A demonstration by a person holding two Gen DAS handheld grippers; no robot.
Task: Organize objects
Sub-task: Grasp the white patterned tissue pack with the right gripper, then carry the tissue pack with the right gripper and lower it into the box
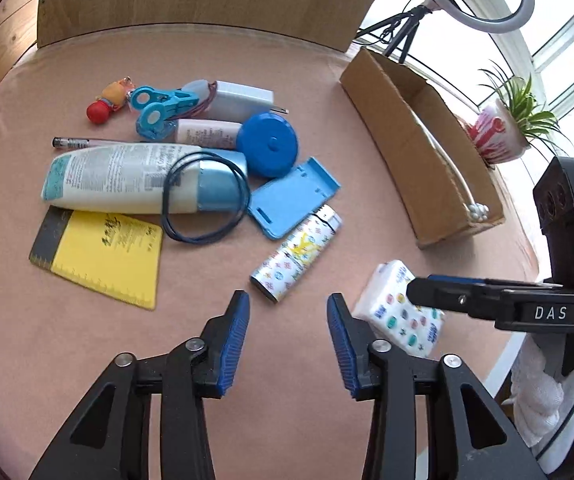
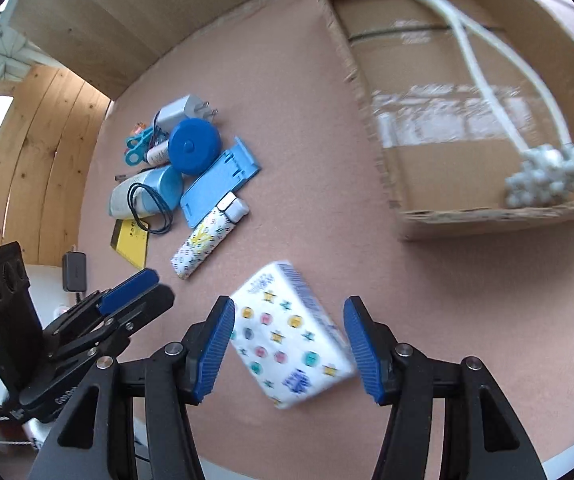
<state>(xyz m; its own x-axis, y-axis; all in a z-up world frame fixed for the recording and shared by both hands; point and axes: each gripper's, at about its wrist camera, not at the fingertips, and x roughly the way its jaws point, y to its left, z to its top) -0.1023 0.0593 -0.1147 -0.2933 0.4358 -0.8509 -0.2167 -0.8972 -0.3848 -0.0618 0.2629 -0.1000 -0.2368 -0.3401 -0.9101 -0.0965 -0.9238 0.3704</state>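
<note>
A: Where's the tissue pack [image 2: 291, 336]?
B: Lying on the table [image 2: 287, 80], btwn the fingers of our right gripper [image 2: 289, 346]. Fingers are spread wide; the left pad [image 2: 217, 346] is at the pack's edge, can't tell if it touches, and the right pad has a gap. The pack is tilted across the gap, blurred, w/ a white wrap of coloured dots and blue writing we can't read.

A: And the left gripper [image 1: 288, 344]?
B: Fingers apart too, over bare table w/ nothing btwn them. Ahead of its tips is the patterned lighter [image 1: 297, 254], white w/ a yellow mark; no brand legible. In the left wrist view the right gripper's side reads "DAS".

A: Further out?
B: Beyond the lighter lies a blue plastic holder [image 1: 293, 202], then a round blue case [image 1: 268, 145]. Left of those is a lotion bottle [image 1: 127, 178] on its side; its label text is too small to read. A dark elastic loop [image 1: 205, 198] is draped over its blue cap. A yellow notepad [image 1: 105, 258] w/ handwritten black characters sits nearer our left finger, its edge under the bottle. Farther back are a pen [image 1: 83, 143], a small tube [image 1: 207, 133], blue clips [image 1: 159, 110], a white charger [image 1: 239, 100] and a red-orange figure [image 1: 107, 104].

A: The box?
B: The cardboard box [image 2: 371, 120] is ahead-right of the right fingers, open, and it holds a white cord w/ a beaded end [image 2: 547, 176].
</note>
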